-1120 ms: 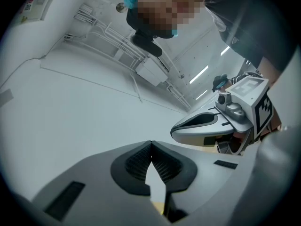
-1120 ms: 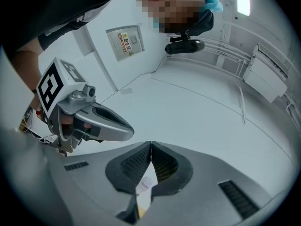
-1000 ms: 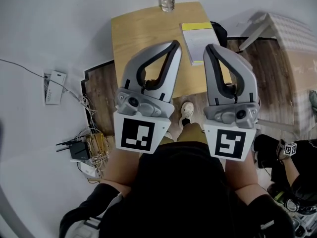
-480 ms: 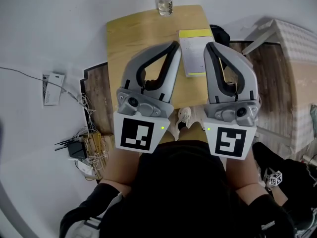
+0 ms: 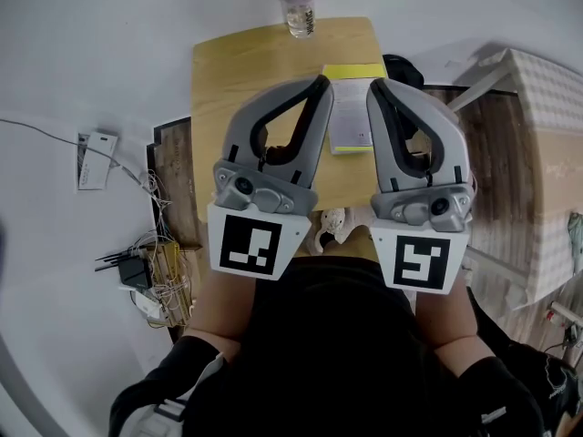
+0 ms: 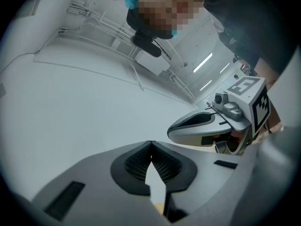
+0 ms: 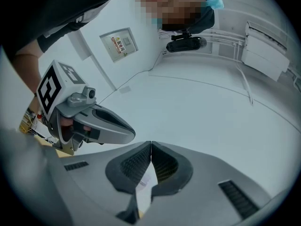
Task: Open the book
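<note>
The grey moulded left hand-held gripper [image 5: 321, 82] and the matching right hand-held gripper [image 5: 375, 86] are held side by side above the small rectangular bench [image 5: 237, 71] of light wood, with their tips directed towards its far side. Both are clenched on nothing: in each gripper view the black ribbed pads [image 6: 164, 166] are seen pressed together at the tips, with no object between them.

The thin, flat, white-covered book [image 5: 351, 112], marked by a yellow band along its far edge, lies on the right half of the bench and appears closed. It is seen between the two gripper tips and is partly covered by the right one. This placement is judged to bring the book within reach of both tools, so that the cover can be lifted by one while the pages are steadied by the other. No contact is shown, and the task is judged not yet begun.

The cover appears smooth and thin, so slipping should be expected. A clear plastic bottle [image 5: 296, 3] stands upright at the far bench edge, well apart from the book.
</note>
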